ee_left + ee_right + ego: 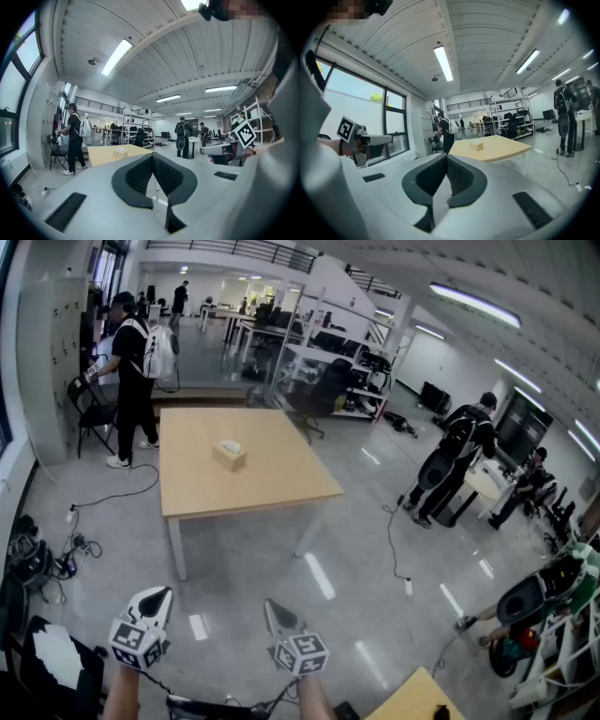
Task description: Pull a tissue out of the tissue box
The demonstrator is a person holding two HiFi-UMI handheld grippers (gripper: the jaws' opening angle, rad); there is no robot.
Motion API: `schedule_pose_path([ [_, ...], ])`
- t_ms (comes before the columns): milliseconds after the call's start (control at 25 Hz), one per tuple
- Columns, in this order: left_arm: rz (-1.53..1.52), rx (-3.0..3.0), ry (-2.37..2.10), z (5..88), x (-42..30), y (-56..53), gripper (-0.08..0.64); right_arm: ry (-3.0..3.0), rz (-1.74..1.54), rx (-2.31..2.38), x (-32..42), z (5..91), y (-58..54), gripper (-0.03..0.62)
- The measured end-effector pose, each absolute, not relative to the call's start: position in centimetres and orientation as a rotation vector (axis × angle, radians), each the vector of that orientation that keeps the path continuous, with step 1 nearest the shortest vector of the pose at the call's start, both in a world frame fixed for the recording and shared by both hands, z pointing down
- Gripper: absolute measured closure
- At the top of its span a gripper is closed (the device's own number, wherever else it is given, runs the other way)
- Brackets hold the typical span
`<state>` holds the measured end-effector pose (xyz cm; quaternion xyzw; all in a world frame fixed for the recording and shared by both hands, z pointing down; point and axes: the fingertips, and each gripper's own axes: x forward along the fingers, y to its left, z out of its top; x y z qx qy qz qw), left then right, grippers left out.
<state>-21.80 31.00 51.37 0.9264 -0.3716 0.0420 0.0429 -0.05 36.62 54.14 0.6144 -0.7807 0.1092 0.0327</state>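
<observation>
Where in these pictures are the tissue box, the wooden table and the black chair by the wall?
tissue box (229, 456), head view, middle of the box.
wooden table (281, 479), head view, bare top right of the box.
black chair (94, 413), head view, on its seat.

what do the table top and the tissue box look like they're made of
Table top: likely wood or wood-look laminate; pale tan, even, matte surface. Legs: white, probably painted metal. Tissue box: tan, matte, sharp-edged, perhaps cardboard or wood; too small to settle.

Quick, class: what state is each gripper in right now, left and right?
Left gripper: closed, holding nothing.
Right gripper: closed, holding nothing.
</observation>
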Motion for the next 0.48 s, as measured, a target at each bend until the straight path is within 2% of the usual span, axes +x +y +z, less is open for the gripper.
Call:
schedule_pose_path([
  [480,0.137,2.839,-1.146,51.5,-19.9,32.5,0.552,-2.431,0.354,1.909,1.8,54.2,37.4,0.580],
])
